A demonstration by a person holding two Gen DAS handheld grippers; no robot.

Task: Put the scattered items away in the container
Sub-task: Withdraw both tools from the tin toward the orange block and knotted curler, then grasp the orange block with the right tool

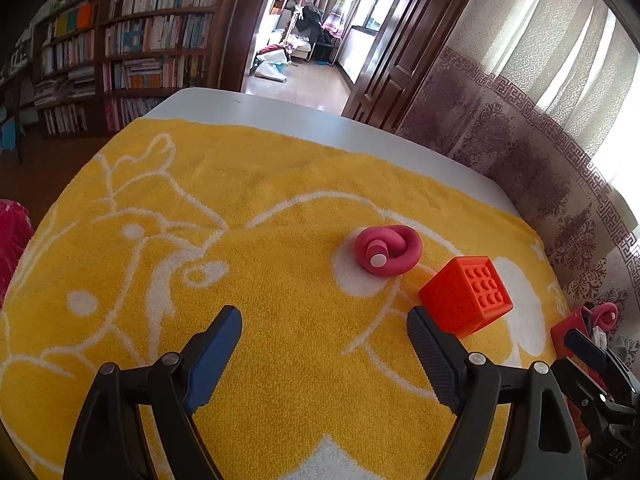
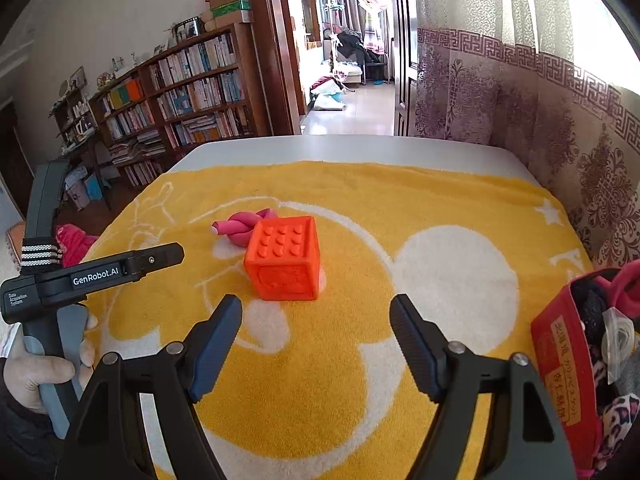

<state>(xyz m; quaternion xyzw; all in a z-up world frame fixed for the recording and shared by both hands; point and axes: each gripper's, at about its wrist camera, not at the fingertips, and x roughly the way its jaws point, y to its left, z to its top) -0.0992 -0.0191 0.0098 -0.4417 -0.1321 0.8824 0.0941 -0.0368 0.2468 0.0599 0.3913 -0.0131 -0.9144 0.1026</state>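
Observation:
An orange studded cube (image 1: 466, 294) (image 2: 285, 259) stands on the yellow towel (image 1: 248, 208) (image 2: 360, 200). Just beyond it lies a pink knotted foam roller (image 1: 387, 251) (image 2: 244, 226). My left gripper (image 1: 325, 320) is open and empty, hovering over the towel; the cube sits beside its right finger. In the right wrist view my right gripper (image 2: 316, 308) is open and empty, with the cube a short way ahead between its fingers' line. A red container (image 2: 572, 364) (image 1: 576, 330) at the right edge holds several items.
The towel covers a white table (image 1: 280, 116) (image 2: 360, 148). A patterned curtain (image 2: 520, 92) hangs close along the right side. The left gripper's body (image 2: 100, 272) and the hand holding it (image 2: 36, 376) show at the left of the right wrist view. Bookshelves (image 1: 132, 52) stand behind.

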